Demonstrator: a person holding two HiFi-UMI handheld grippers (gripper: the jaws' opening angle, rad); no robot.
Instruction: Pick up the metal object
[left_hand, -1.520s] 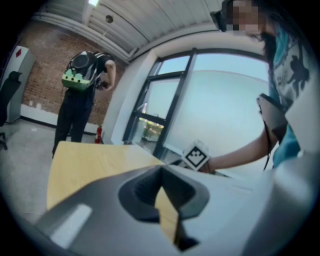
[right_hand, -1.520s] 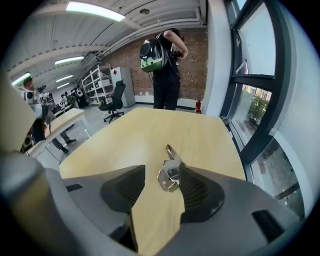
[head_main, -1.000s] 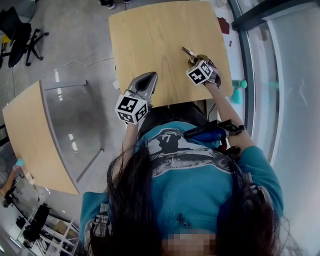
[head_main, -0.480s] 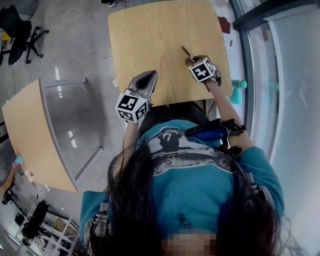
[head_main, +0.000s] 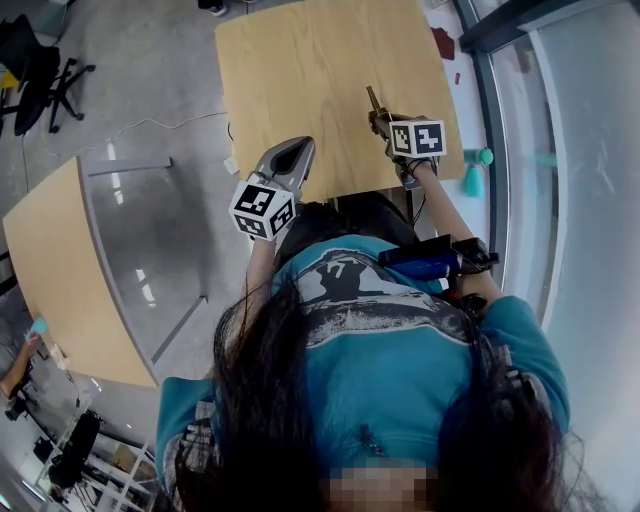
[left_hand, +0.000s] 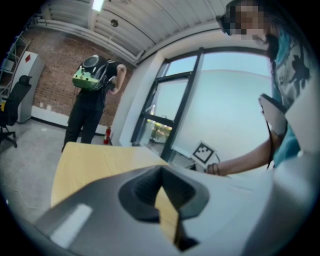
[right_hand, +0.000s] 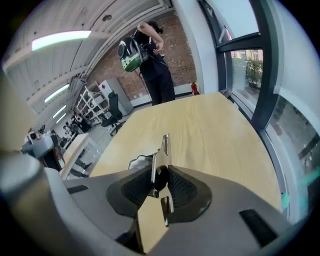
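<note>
The metal object (right_hand: 161, 155) is a thin, shiny strip with a bent wire piece. It stands on edge between my right gripper's (right_hand: 159, 180) ribbed pads, and its tip pokes out beyond them. The jaws are closing and the pads press on it from both sides. In the head view the metal object (head_main: 372, 98) sticks out ahead of the right gripper (head_main: 383, 118) over the wooden table (head_main: 300, 70), near its right side. My left gripper (head_main: 287, 160) hovers at the table's near edge, shut and with nothing in it (left_hand: 165, 200).
A second wooden table (head_main: 60, 260) stands to the left, with an office chair (head_main: 40, 70) behind it. A glass wall (head_main: 560, 150) runs along the right. A person with a green backpack (right_hand: 150, 55) stands beyond the table's far end.
My right gripper has slid forward and turned, its jaws closing onto the metal object, which now points farther up the table. The left gripper has barely moved.
</note>
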